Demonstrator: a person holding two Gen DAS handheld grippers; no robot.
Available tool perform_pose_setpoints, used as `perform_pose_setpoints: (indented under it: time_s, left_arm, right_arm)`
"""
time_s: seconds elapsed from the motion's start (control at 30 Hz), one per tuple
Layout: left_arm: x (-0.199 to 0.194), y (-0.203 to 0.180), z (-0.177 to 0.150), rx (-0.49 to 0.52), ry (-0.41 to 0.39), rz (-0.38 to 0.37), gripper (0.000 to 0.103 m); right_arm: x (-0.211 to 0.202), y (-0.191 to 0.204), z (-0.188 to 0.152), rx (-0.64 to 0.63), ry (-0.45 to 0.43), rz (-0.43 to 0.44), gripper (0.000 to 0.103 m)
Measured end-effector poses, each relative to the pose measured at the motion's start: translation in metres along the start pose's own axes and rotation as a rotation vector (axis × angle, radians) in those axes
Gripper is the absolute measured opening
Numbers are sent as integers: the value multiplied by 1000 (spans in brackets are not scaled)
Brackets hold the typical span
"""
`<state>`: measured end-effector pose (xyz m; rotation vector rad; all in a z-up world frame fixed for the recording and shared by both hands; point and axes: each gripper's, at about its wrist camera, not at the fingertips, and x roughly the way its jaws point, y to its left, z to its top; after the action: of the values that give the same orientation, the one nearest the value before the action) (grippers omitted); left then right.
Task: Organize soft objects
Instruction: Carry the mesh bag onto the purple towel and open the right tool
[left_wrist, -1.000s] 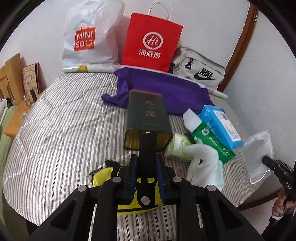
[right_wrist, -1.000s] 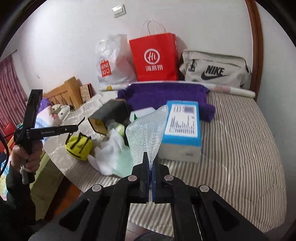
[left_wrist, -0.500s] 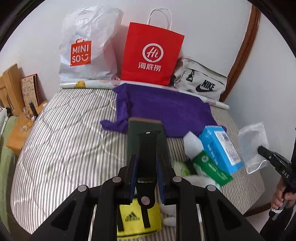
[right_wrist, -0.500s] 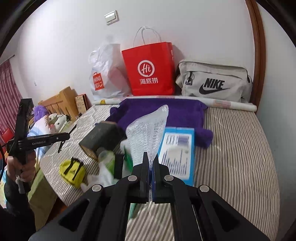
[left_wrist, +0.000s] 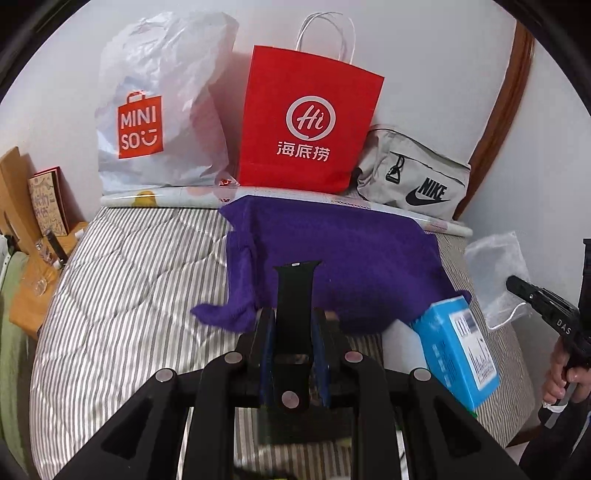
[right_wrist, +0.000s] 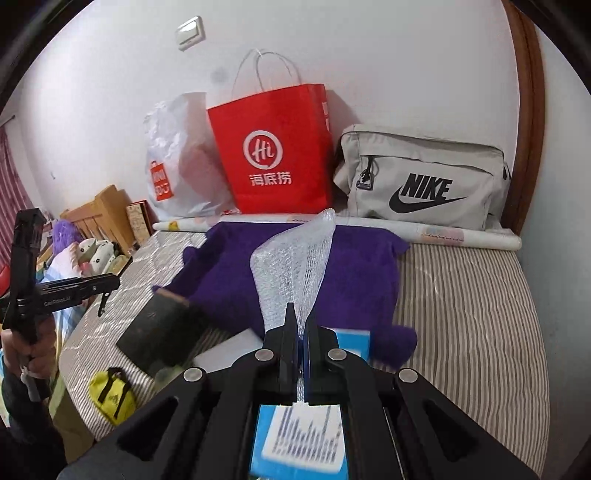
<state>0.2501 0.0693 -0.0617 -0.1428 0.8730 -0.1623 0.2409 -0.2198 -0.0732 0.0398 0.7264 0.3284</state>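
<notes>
My left gripper (left_wrist: 293, 314) is shut on a black strap (left_wrist: 295, 284) that sticks up between its fingers, above the near edge of a purple towel (left_wrist: 351, 251) spread on the striped bed (left_wrist: 129, 295). From the right wrist view, the left gripper (right_wrist: 110, 282) is at the left, the strap (right_wrist: 104, 301) dangling from it. My right gripper (right_wrist: 301, 321) is shut on a white mesh bag (right_wrist: 295, 266), held over the towel (right_wrist: 362, 280). In the left wrist view, this gripper (left_wrist: 511, 282) and its bag (left_wrist: 495, 273) are at the right edge.
A white plastic bag (left_wrist: 159, 110), a red paper bag (left_wrist: 310, 122) and a grey Nike bag (left_wrist: 417, 177) stand against the far wall. A blue box (right_wrist: 310, 435), a dark box (right_wrist: 162, 332) and a yellow pouch (right_wrist: 110, 395) lie on the near part of the bed.
Both grippers have moved forward over the bed toward the towel and the bags, each keeping its grip. The yellow pouch and dark box have slipped out of the left wrist view.
</notes>
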Motion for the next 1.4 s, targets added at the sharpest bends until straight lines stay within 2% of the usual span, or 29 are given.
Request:
perform_pose_setpoints:
  time_s: [0.5, 0.8, 1.13, 1.4]
  left_arm:
    - [81, 7, 52, 0, 81, 5, 19]
    - [132, 9, 78, 1, 136, -2, 19]
    - [181, 10, 93, -3, 213, 25, 19]
    - [197, 11, 97, -24, 247, 41, 19]
  right_arm:
    - [99, -28, 44, -10, 96, -33, 2]
    - [154, -44, 52, -12, 213, -45, 3]
    - [176, -52, 52, -48, 263, -64, 4]
    - [184, -56, 47, -44, 278, -74, 6]
